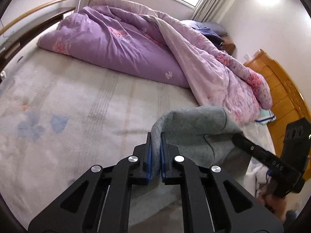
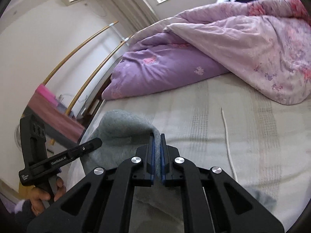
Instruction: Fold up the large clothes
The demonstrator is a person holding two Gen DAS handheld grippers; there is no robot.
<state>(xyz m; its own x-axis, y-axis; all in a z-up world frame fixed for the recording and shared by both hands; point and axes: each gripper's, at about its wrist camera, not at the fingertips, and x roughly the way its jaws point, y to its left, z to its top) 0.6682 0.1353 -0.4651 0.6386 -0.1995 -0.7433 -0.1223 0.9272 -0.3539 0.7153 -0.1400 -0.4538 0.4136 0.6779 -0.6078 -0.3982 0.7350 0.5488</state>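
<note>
Left tongs [image 1: 156, 151] and right tongs [image 2: 157, 153] each pinch one edge of the grey garment [image 1: 194, 128], which hangs between them above the bed [image 1: 77, 97]; we judge this spreads it for folding.

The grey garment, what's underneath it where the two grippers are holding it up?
Under the raised grey garment, pinched by the left gripper and right gripper, lies the pale bedspread. The bedspread directly beneath its hanging folds is covered, so anything there is hidden.
</note>
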